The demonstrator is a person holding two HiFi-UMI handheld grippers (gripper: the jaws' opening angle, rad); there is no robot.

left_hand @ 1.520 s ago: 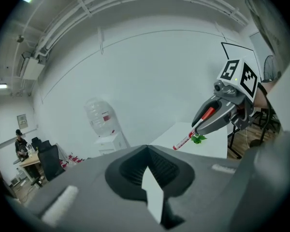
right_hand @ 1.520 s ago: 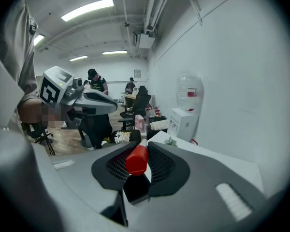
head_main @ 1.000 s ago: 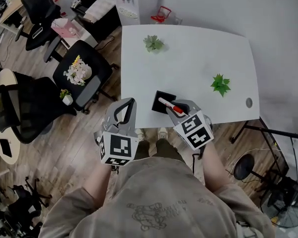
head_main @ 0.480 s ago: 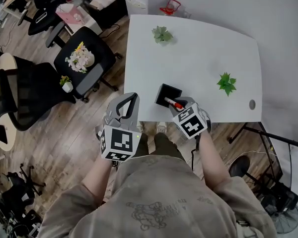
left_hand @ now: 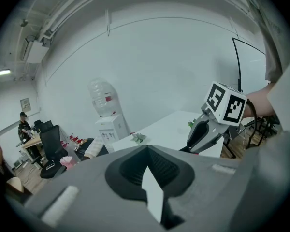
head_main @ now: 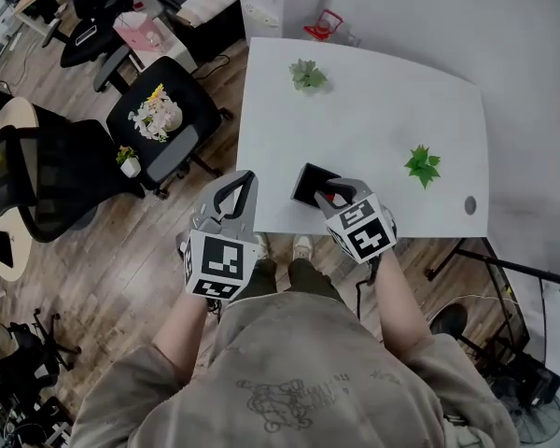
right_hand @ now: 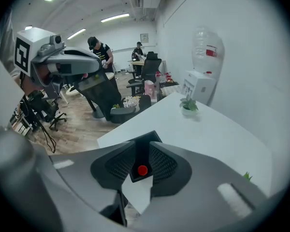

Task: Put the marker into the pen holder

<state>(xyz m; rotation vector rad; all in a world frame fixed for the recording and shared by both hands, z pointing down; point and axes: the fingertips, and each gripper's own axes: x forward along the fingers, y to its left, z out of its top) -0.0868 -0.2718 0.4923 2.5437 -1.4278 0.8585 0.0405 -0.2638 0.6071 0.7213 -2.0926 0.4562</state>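
The black square pen holder (head_main: 310, 183) stands near the front edge of the white table (head_main: 373, 119). My right gripper (head_main: 330, 194) is just above it, shut on the marker (head_main: 332, 195), whose red end shows between the jaws. In the right gripper view the red marker end (right_hand: 142, 170) points down the jaws at the pen holder's dark opening (right_hand: 144, 141). My left gripper (head_main: 244, 181) hangs off the table's front left corner, shut and holding nothing. In the left gripper view its jaws meet with nothing between them, and the right gripper (left_hand: 205, 129) shows beyond.
Two small green plants (head_main: 307, 75) (head_main: 420, 164) stand on the table, and a cable hole (head_main: 469, 205) is at its right front. Black office chairs (head_main: 163, 124) stand left of the table. A water dispenser (left_hand: 108, 120) is behind it. People are at desks (right_hand: 99, 50) far off.
My right gripper has carried the marker forward and over the pen holder, and less of the marker's length shows. The left gripper has stayed about where it was.
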